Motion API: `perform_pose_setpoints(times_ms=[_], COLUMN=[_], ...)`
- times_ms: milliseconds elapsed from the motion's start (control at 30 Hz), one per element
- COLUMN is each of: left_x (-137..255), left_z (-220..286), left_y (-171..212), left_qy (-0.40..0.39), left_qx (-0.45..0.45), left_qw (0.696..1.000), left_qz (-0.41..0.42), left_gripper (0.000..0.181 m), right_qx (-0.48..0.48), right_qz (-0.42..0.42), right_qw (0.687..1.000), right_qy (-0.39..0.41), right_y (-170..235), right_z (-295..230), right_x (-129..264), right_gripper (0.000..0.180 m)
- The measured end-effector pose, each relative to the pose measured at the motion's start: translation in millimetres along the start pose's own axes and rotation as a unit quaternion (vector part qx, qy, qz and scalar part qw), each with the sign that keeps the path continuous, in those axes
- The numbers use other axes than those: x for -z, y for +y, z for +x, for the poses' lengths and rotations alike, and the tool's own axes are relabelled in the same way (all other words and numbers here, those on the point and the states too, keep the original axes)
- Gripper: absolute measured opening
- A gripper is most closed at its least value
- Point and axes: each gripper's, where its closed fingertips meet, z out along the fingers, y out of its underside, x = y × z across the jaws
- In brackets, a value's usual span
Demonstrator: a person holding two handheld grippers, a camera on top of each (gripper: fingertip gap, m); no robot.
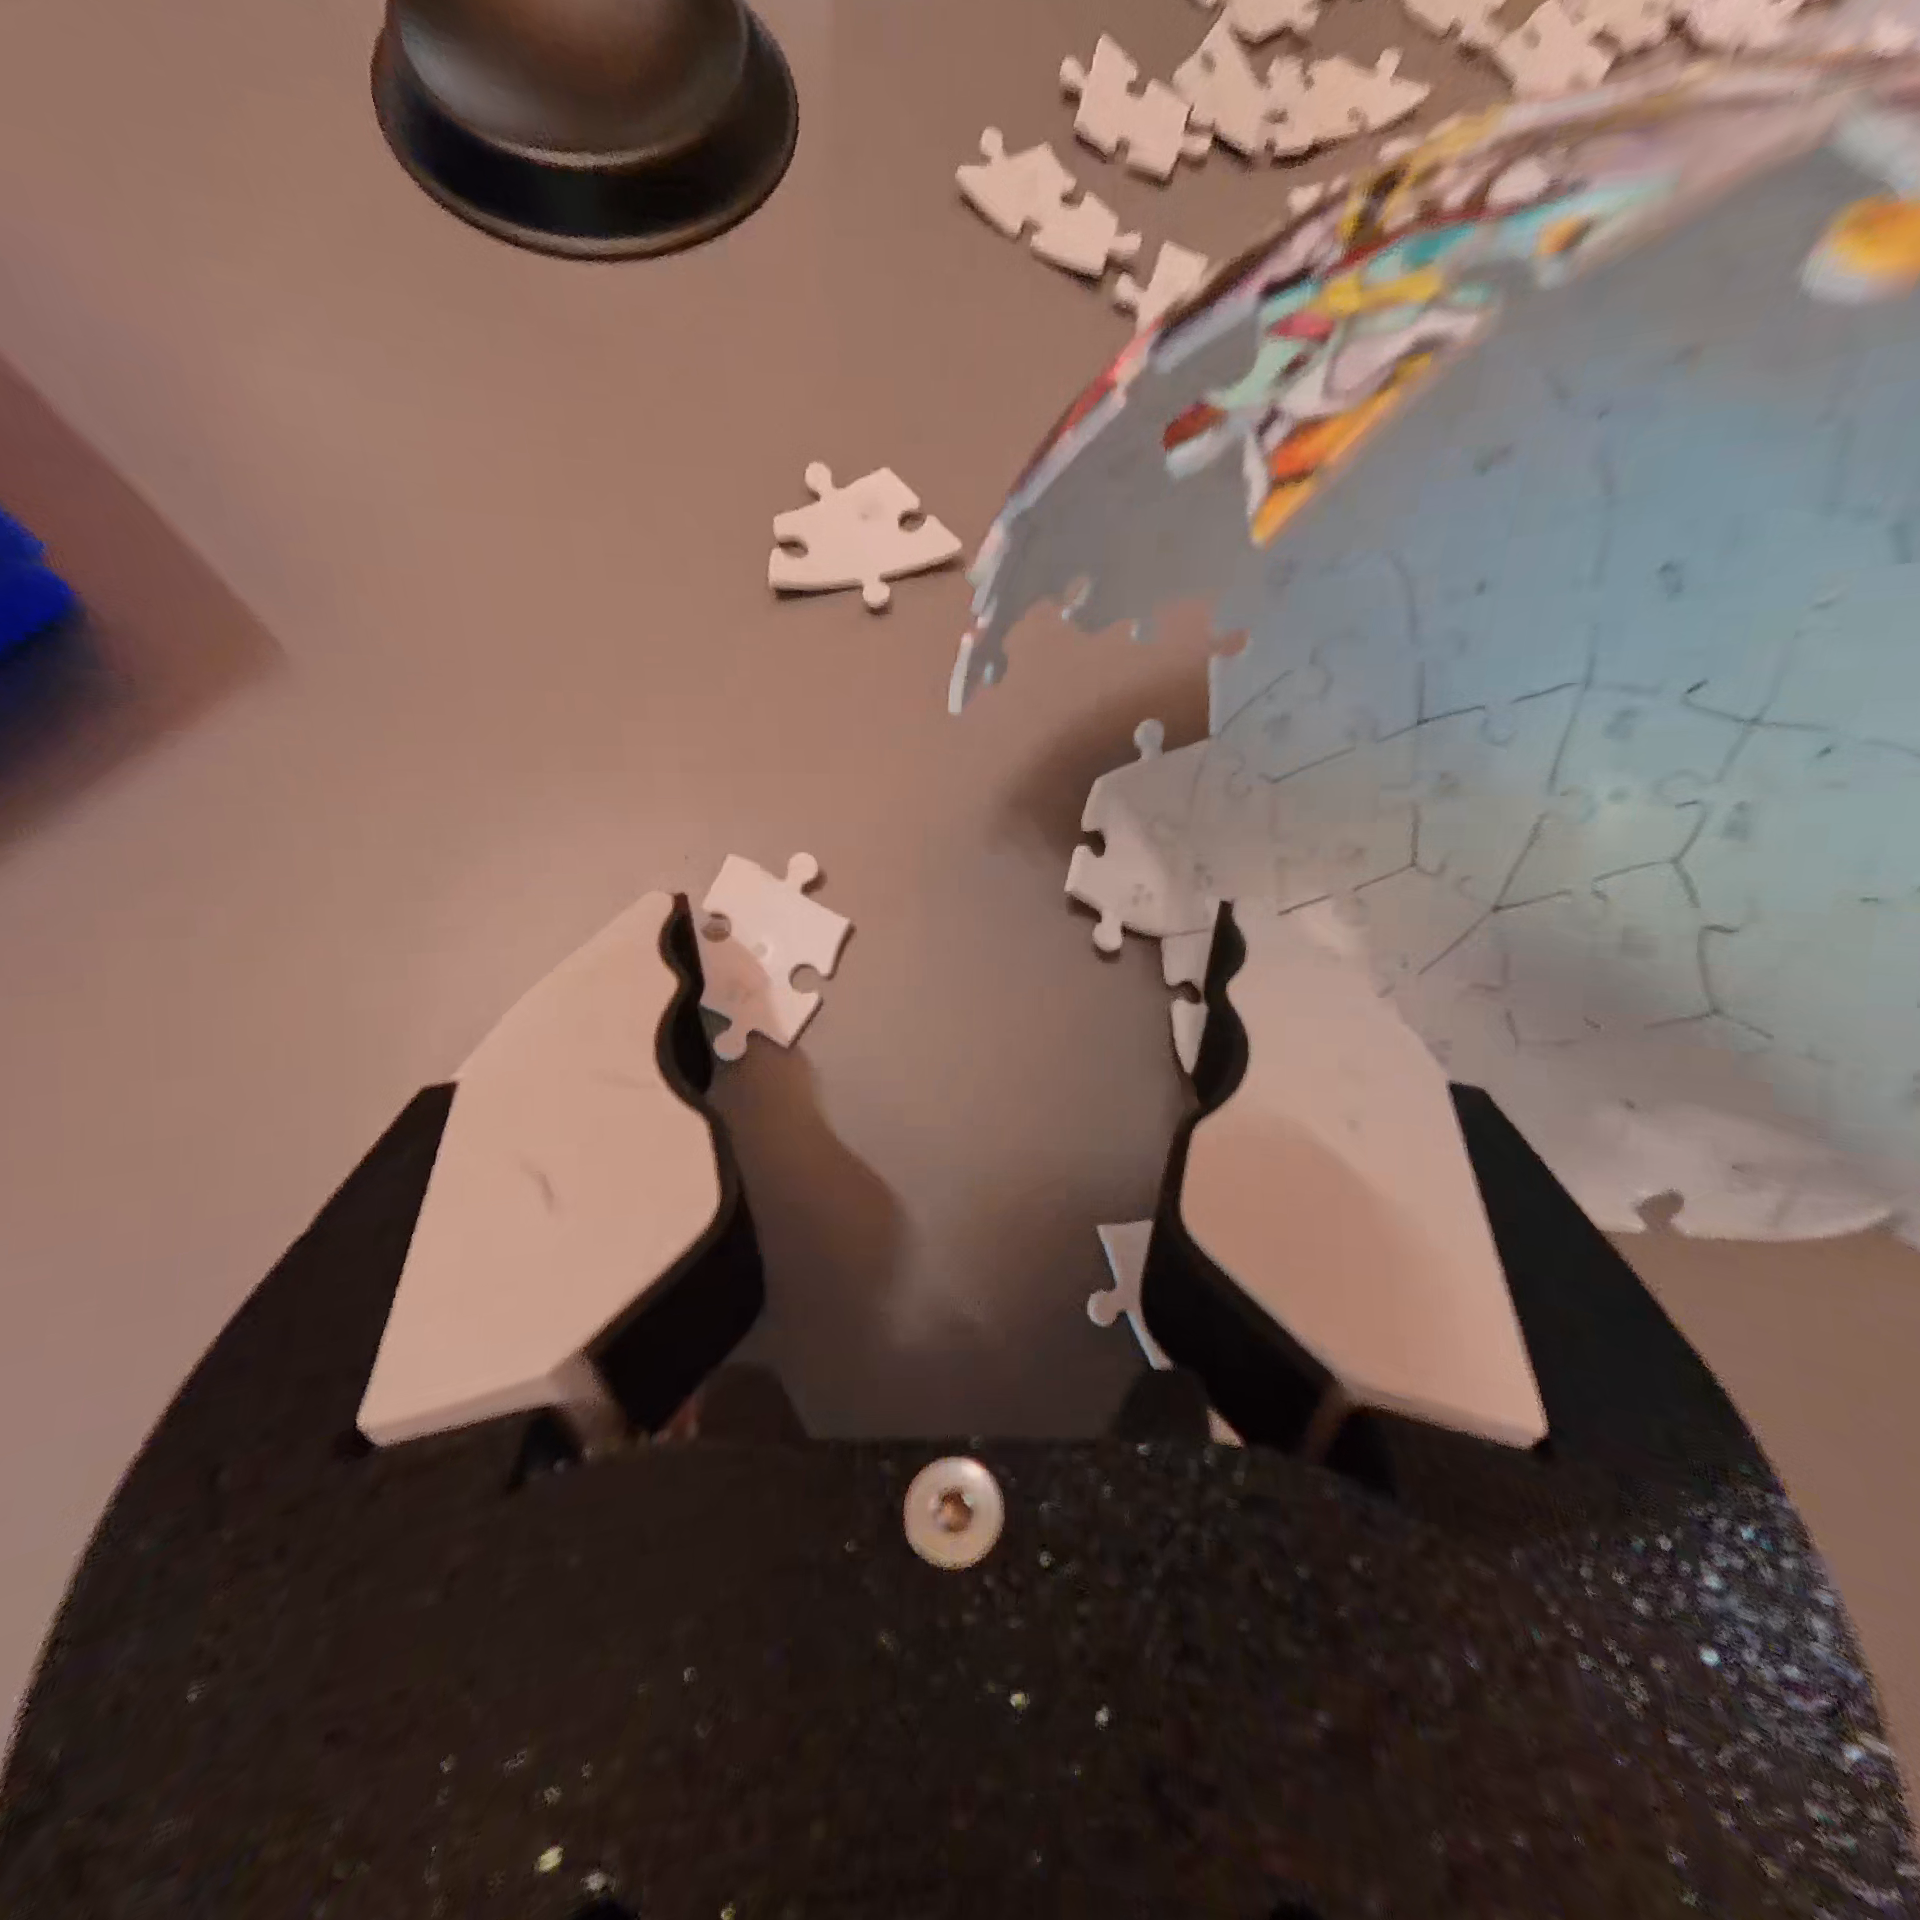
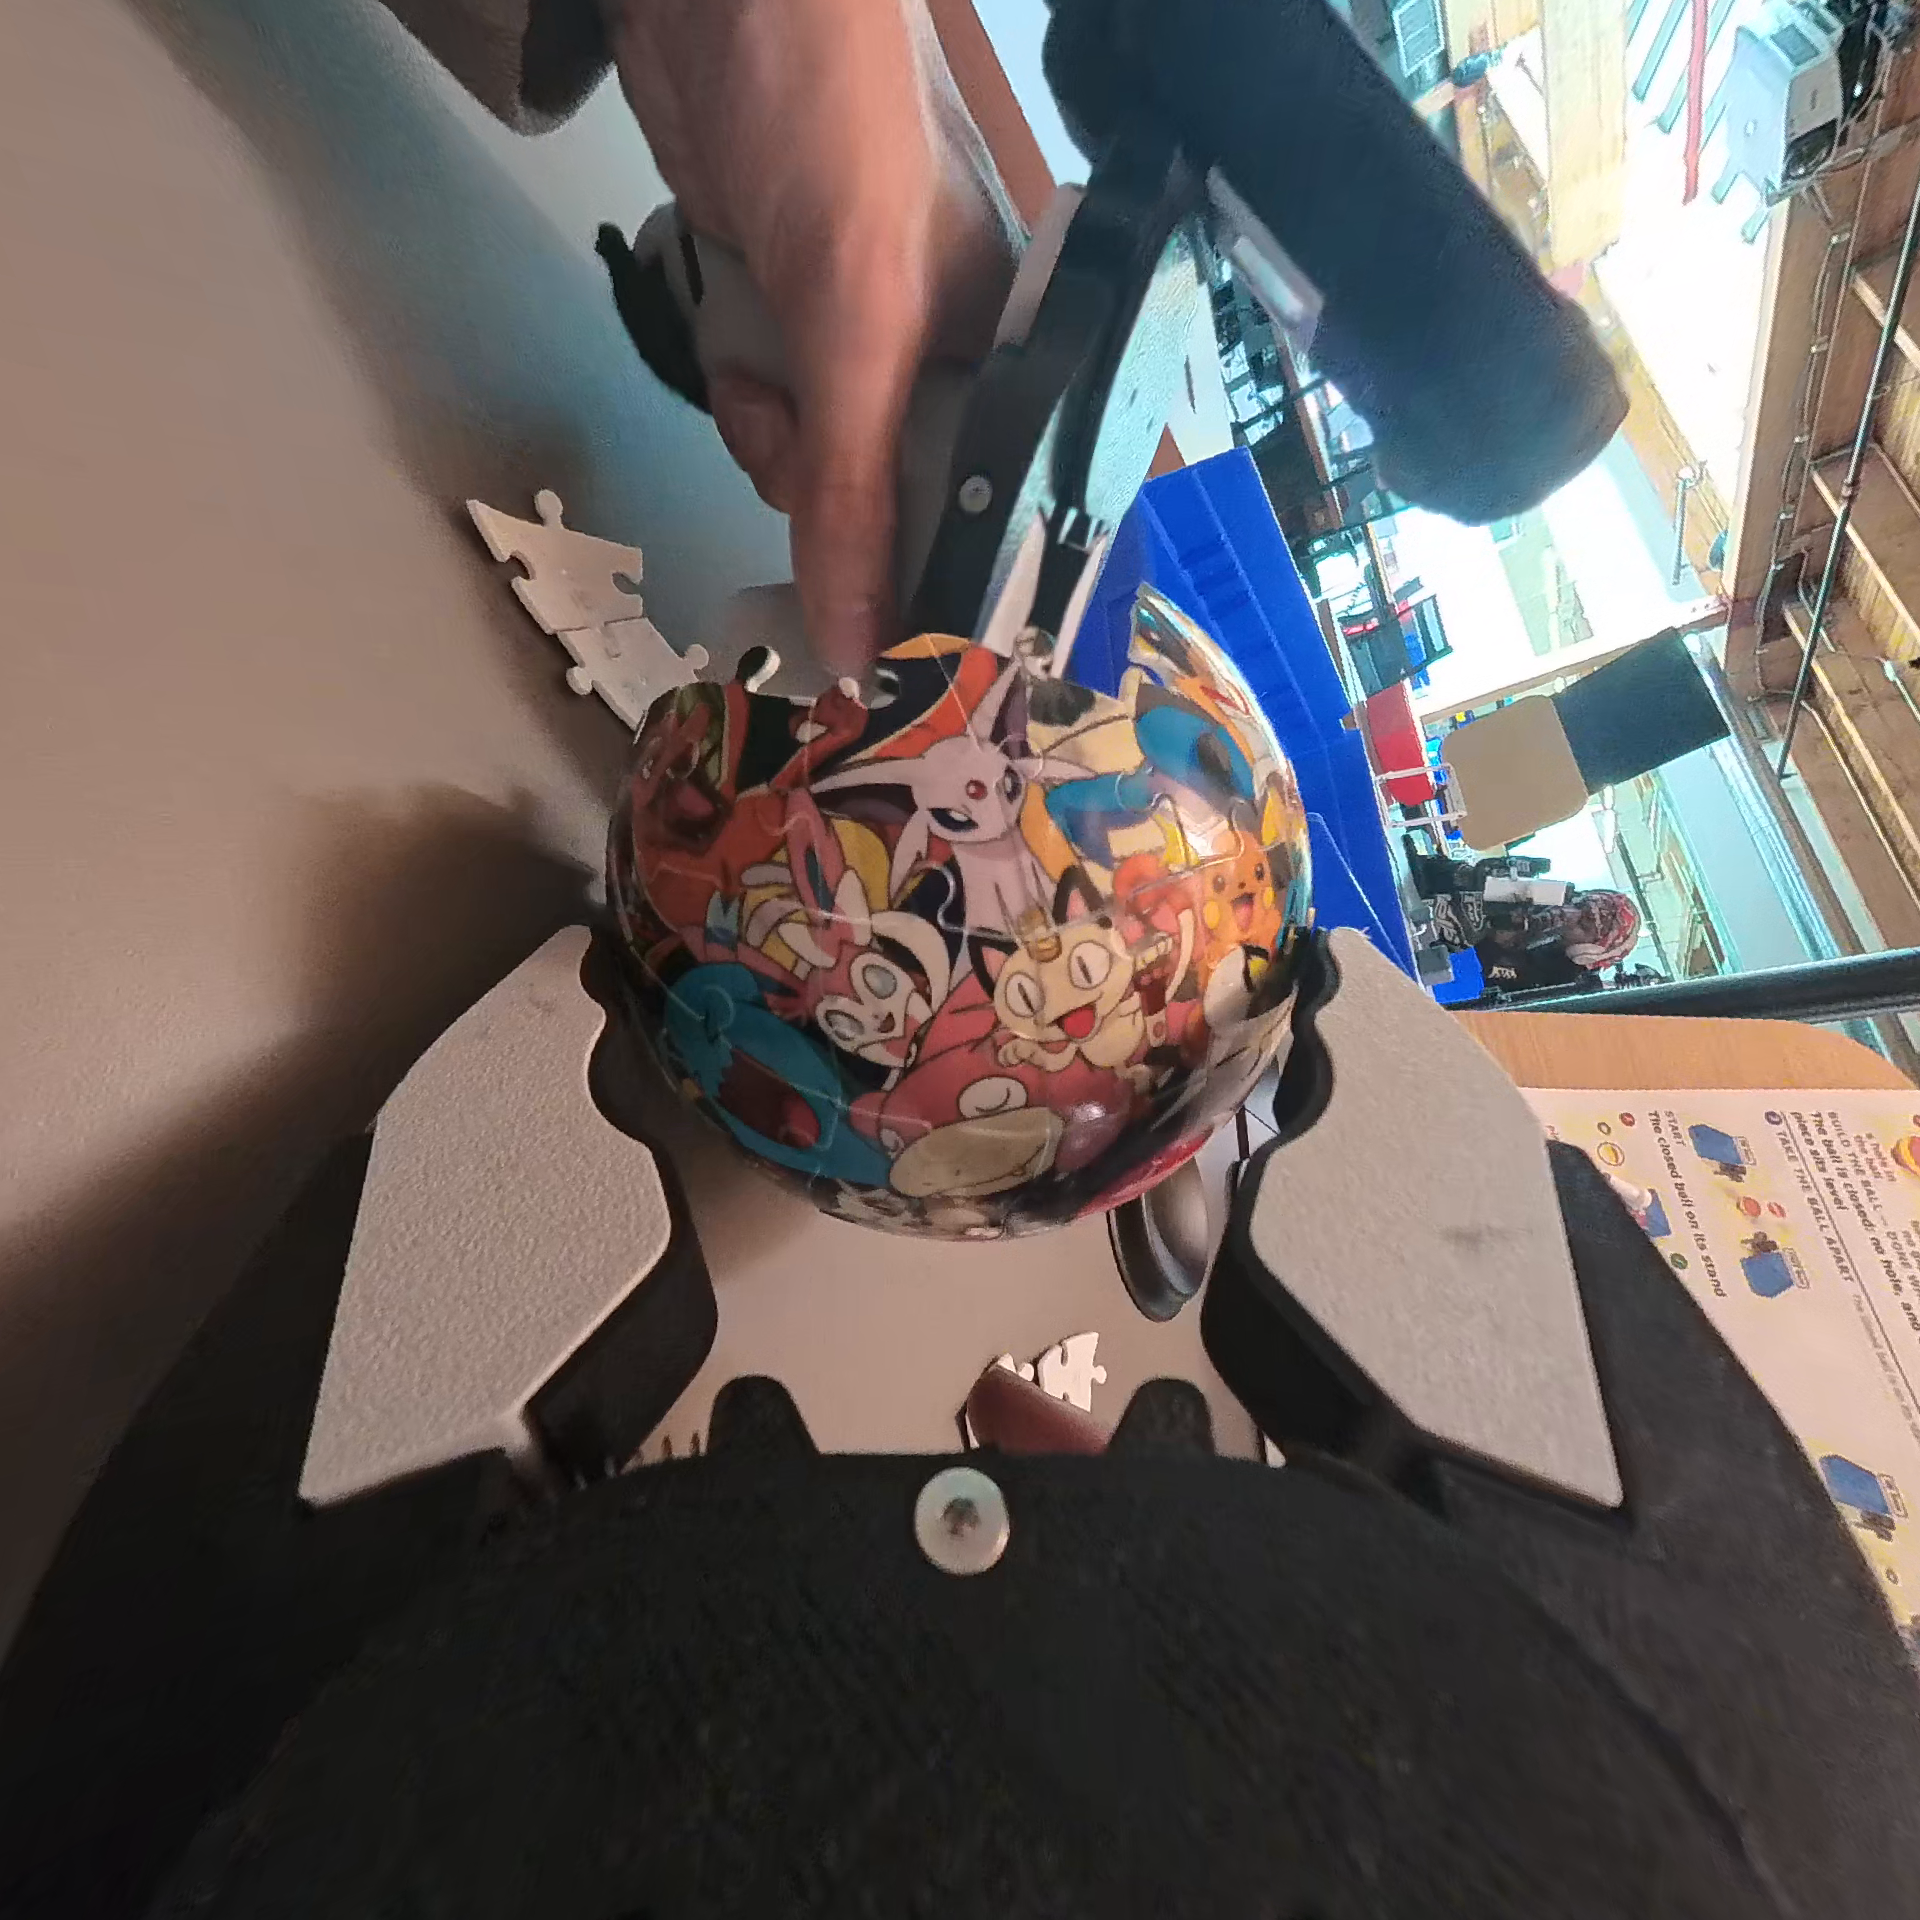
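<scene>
Right gripper [image 2: 956,997]: fingers spread wide and clamped on the puzzle ball [image 2: 956,935], one pad on each side of its widest part. Ball is a partly built sphere of interlocked pieces, printed with bright cartoon animals; no brand mark legible on it. Its far edge is open and jagged. A hand [image 2: 821,343] reaches down from above, one fingertip touching that top rim.

Left gripper [image 1: 951,997]: fingers wide apart, nothing gripped. A loose white piece [image 1: 774,951] lies blank side up against the left finger's inner edge. The ball's open shell [image 1: 1507,779] sits just beside the right finger, white inner face showing faint small marks, unreadable.

Printed sheet [image 2: 1745,1247] with text and small diagrams lies at the right on the desk [image 1: 416,623]. More blank pieces [image 1: 1195,114] are scattered at the far edge, and one piece [image 1: 857,535] lies alone. A dark round stand [image 1: 582,114] sits far left. Open desk runs between stand and fingers.
</scene>
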Motion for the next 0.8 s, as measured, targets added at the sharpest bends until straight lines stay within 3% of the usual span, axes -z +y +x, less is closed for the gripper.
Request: perform_pose_setpoints(times_ms=[200,467,800], left_x=[-5,23,33], left_z=[2,2,-2], left_y=[9,-22,-20], left_qy=[-0.018,-0.003,-0.013], left_qx=[-0.023,0.008,-0.002], left_qw=[0.999,0.998,0.999], left_qz=[-0.035,0.055,0.049], left_gripper=[0.093,0.089,0.087], right_qx=[0.003,-0.008,-0.042], right_qz=[-0.002,-0.016,-0.026], right_qw=[1.0,1.0,0.999], right_qy=[0.002,0.01,0.008], right_y=[0,10,20], right_z=[0,-1,-11], right_x=[1,6,17], right_gripper=[0.12,0.121,0.121])
